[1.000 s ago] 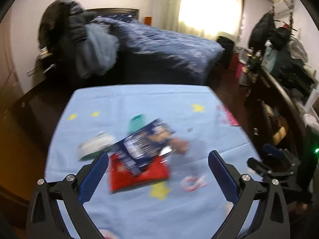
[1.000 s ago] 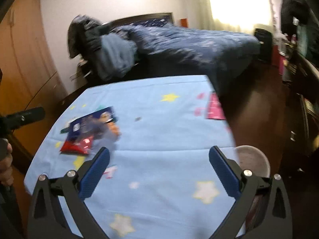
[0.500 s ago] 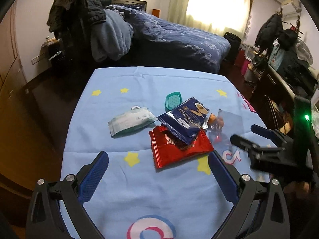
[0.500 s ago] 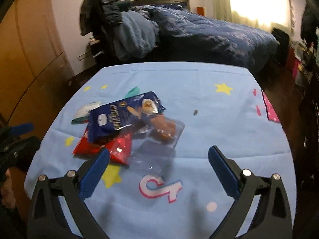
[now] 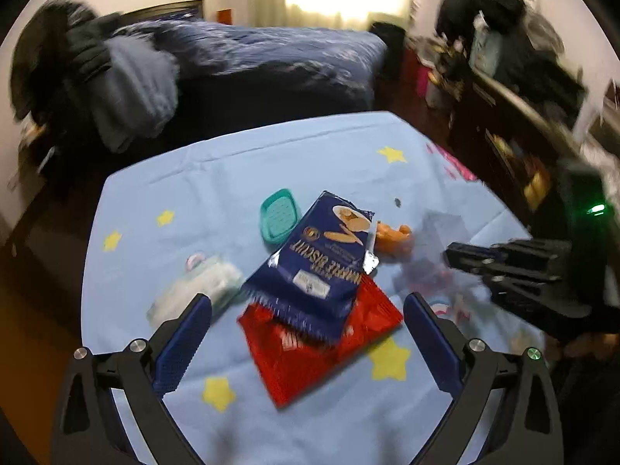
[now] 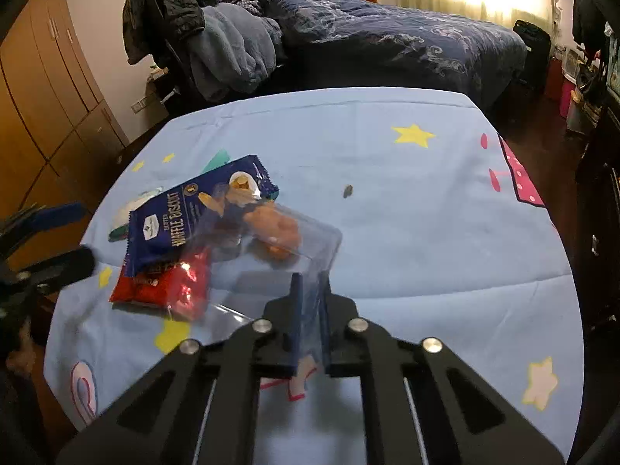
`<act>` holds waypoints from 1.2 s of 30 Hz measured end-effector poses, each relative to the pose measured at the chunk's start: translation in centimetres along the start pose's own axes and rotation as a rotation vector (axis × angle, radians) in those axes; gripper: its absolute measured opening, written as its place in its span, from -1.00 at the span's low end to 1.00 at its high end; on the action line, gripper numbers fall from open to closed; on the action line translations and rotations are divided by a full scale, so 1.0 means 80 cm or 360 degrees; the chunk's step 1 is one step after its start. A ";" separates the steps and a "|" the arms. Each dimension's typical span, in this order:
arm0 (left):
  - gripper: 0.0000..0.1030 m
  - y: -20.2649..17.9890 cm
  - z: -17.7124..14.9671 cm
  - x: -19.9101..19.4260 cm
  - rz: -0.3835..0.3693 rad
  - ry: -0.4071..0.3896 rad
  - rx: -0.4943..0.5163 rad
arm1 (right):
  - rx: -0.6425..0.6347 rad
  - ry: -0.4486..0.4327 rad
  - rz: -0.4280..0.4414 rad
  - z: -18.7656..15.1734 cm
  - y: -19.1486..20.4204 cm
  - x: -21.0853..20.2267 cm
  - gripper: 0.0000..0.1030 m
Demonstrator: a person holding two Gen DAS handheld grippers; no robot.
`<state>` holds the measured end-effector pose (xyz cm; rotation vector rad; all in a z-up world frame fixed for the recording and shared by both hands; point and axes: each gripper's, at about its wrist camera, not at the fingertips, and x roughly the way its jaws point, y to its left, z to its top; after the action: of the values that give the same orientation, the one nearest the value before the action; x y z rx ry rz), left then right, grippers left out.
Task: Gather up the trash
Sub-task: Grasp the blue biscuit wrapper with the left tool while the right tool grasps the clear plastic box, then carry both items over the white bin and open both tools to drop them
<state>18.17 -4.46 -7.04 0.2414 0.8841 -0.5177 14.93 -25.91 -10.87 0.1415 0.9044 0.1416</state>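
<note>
A blue biscuit wrapper (image 5: 321,259) lies on a red wrapper (image 5: 310,348) on the light blue tablecloth (image 5: 232,178). A white wipes pack (image 5: 193,290) and a teal lid (image 5: 279,216) lie beside them. My left gripper (image 5: 306,333) is open just above the red wrapper. My right gripper (image 6: 310,290) is shut on the edge of a clear plastic bag (image 6: 279,240) holding orange scraps (image 6: 277,228), and shows at the right of the left wrist view (image 5: 515,267). The blue wrapper (image 6: 193,209) and red wrapper (image 6: 162,283) lie left of it.
A bed with a dark blue quilt (image 6: 387,35) stands behind the table, with clothes piled on a chair (image 6: 209,38). A wooden wardrobe (image 6: 42,97) is at the left. Cluttered dark furniture (image 5: 523,97) is at the right. A small dark crumb (image 6: 347,191) lies on the cloth.
My right gripper has come down and closed on the clear plastic bag. My left gripper has moved closer to the wrappers and stays open.
</note>
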 end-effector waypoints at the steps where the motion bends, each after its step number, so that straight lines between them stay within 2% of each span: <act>1: 0.91 -0.002 0.004 0.005 0.0007 0.0007 0.0023 | -0.0008 -0.0008 -0.0007 0.000 -0.002 -0.003 -0.92; 4: 0.92 -0.003 0.020 0.028 0.0035 0.0048 0.0067 | -0.0018 -0.0046 -0.0043 0.001 -0.011 -0.015 -0.92; 7: 0.93 -0.007 0.031 0.047 -0.0019 0.0101 0.0116 | 0.0008 -0.0066 -0.0064 0.001 -0.024 -0.024 -0.92; 13: 0.92 -0.011 0.040 0.087 0.0058 0.0247 0.0190 | 0.0043 -0.0077 -0.0083 -0.001 -0.038 -0.029 -0.92; 17: 0.54 -0.003 0.039 0.094 0.0003 0.0297 0.0129 | 0.0055 -0.0070 -0.0084 -0.003 -0.042 -0.027 -0.92; 20: 0.40 -0.004 0.035 0.092 -0.0014 0.0305 0.0122 | 0.0061 -0.0066 -0.0082 -0.004 -0.042 -0.025 -0.92; 24: 0.32 -0.004 0.034 0.082 -0.0024 0.0288 0.0111 | 0.0065 -0.0068 -0.0078 -0.003 -0.044 -0.025 -0.92; 31: -0.27 -0.001 0.042 0.066 -0.0105 0.0253 0.0041 | 0.0079 -0.0103 -0.0070 -0.003 -0.051 -0.033 -0.92; 36: -0.35 -0.011 0.050 0.040 -0.0131 0.0192 0.0036 | 0.0093 -0.0130 -0.0058 -0.002 -0.058 -0.041 -0.92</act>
<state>22.09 -7.93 -7.08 0.2600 1.0087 -0.5944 13.05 -31.04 -9.27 0.1835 0.8296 0.0749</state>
